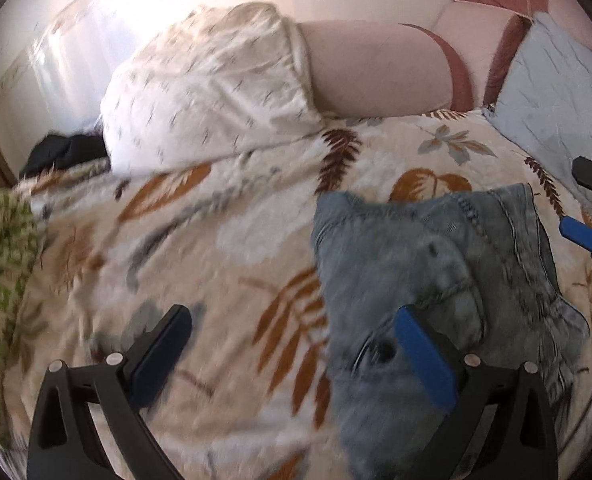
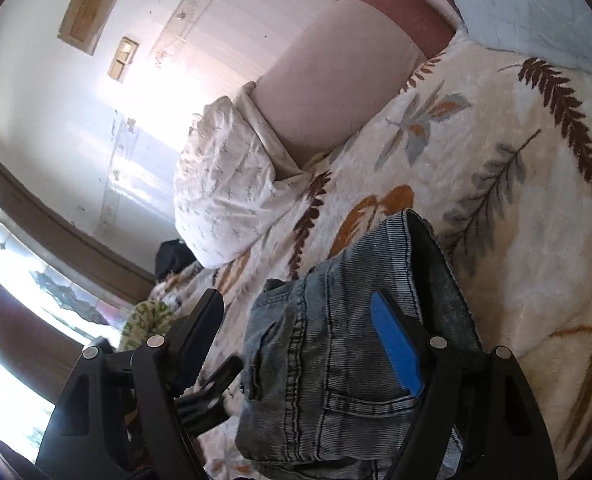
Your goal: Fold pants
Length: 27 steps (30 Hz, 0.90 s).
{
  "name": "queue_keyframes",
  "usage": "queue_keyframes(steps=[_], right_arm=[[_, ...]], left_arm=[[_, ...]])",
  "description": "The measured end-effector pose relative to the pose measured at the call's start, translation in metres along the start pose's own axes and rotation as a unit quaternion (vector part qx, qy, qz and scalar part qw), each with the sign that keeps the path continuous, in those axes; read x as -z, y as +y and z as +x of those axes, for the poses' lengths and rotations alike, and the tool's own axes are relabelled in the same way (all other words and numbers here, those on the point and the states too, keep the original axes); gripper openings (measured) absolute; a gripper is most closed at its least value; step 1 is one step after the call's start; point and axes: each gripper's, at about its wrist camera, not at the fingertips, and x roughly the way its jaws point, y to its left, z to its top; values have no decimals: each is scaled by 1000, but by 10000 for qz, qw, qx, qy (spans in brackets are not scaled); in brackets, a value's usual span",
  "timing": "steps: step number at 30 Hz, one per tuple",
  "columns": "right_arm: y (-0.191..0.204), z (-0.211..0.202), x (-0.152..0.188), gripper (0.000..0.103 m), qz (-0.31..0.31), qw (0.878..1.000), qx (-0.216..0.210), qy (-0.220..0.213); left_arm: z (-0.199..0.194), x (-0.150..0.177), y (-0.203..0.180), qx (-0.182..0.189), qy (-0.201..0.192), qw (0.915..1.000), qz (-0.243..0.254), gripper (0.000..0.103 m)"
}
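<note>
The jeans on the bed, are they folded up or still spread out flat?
Folded. The jeans lie as a compact, layered bundle on the leaf-print blanket, no legs stretched out; both open grippers are clear of them.

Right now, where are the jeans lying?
The folded jeans lie on the leaf-print blanket, lower right in the left wrist view, below the white pillow. In the right wrist view they fill the bottom centre.

Bright daylight, fisheye warp, some blur

Window blown out; glare washes the wall. Left view motion-smeared over the blanket; right view sharper. Dark vignette at edges.
</note>
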Motion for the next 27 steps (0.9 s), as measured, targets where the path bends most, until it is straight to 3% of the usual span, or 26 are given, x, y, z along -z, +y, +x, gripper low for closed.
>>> queue_keyframes(steps=[7,12,18,27], right_arm=[[-15,-6,-6,76,297,9994,176,-62],[-22,-6,-7,76,457,9988,162,-46],[-17,-3,-6,76,305,9988,370,38],[-43,-8,-12,76,764,9940,738,253]], left_arm=[[-6,18,20,230,188,9977,-617,103],[-10,26,16,34,86,9985,-533,103],[-6,32,12,299,235,9977,-558,103],[3,19,1,663,383,9948,-675,103]])
